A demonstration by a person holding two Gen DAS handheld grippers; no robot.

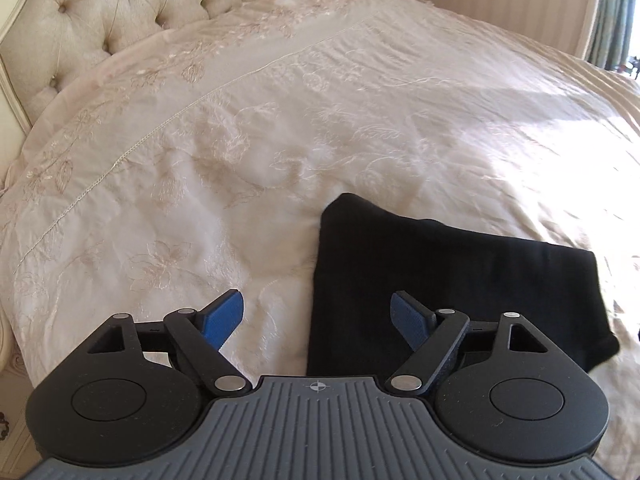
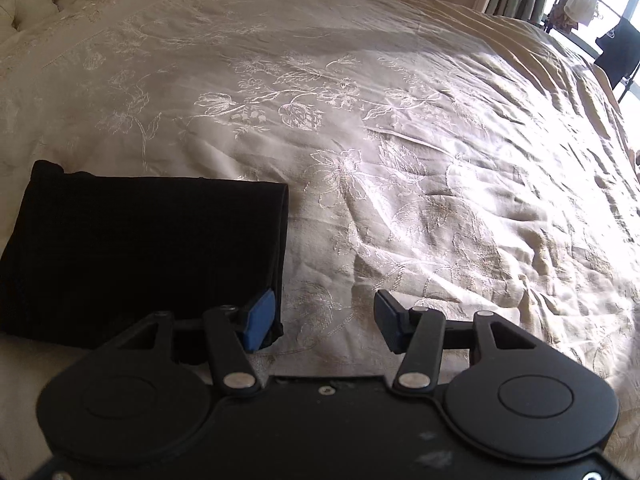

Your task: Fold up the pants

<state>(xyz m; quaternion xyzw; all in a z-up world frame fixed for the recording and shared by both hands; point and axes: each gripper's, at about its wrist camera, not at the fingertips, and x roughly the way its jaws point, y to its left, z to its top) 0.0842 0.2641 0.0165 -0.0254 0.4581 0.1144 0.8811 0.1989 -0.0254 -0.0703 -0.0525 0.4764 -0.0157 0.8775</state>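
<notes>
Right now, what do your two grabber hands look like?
Both look alike. The left gripper has two blue ribbed pads on black hinged arms with silver rivets, two round black discs, and a grey ridged plate bearing a small crosshair mark. The right gripper has the same blue pads, but its body is plain black with tiny screws.

pants [image 2: 140, 248]: black | bedspread [image 2: 400, 160]: cream, embroidered floral | headboard [image 1: 100, 20]: cream tufted

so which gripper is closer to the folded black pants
Hard to call. The left gripper hangs over the pants' left edge, the right gripper over their right edge; both open, neither touching.
</notes>
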